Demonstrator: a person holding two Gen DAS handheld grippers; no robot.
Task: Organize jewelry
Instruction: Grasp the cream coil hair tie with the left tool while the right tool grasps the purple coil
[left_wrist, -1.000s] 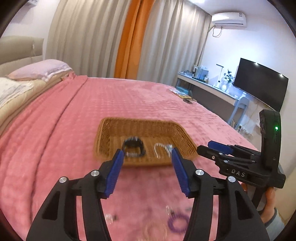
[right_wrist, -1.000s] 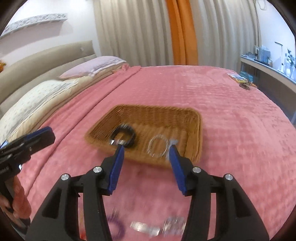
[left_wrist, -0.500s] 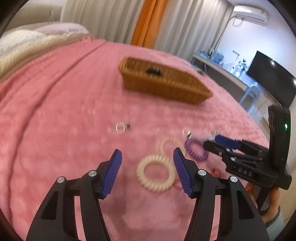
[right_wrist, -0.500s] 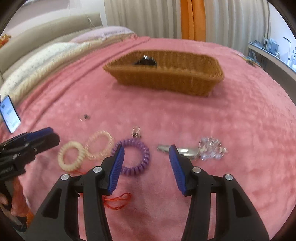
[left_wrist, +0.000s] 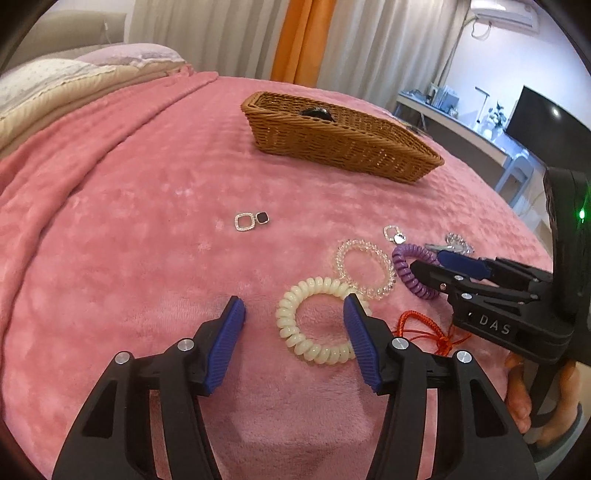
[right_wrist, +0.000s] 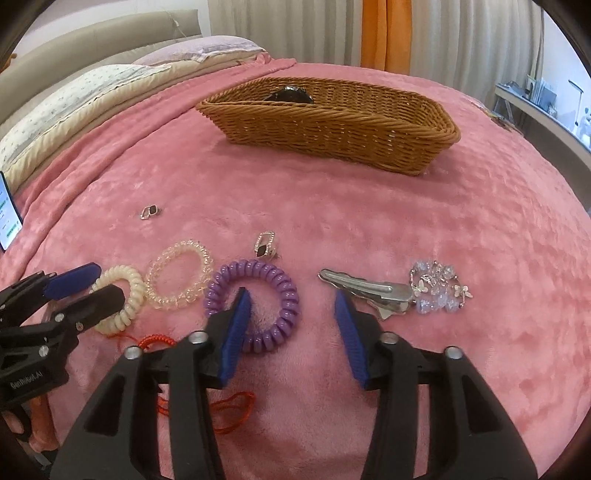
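Observation:
A wicker basket (left_wrist: 343, 138) (right_wrist: 332, 118) sits on the pink bedspread with a black item (right_wrist: 291, 95) inside. In front lie a cream coil band (left_wrist: 317, 321) (right_wrist: 122, 295), a clear coil band (left_wrist: 364, 269) (right_wrist: 179, 275), a purple coil band (right_wrist: 255, 306) (left_wrist: 410, 273), a silver hair clip (right_wrist: 369, 291), a crystal bracelet (right_wrist: 437, 291), two square earrings (left_wrist: 251, 220) (right_wrist: 266, 243) and a red cord (left_wrist: 424, 330). My left gripper (left_wrist: 293, 314) is open, low over the cream band. My right gripper (right_wrist: 291, 308) is open, low by the purple band.
Pillows (right_wrist: 92, 92) lie at the bed's far left. A phone (right_wrist: 7, 218) stands at the left edge. A desk and a dark screen (left_wrist: 546, 125) are at the right, beyond the bed. Curtains hang behind.
Both grippers have drawn back from the basket and dropped low toward the loose jewelry near the bed's front. Both stay open and empty.

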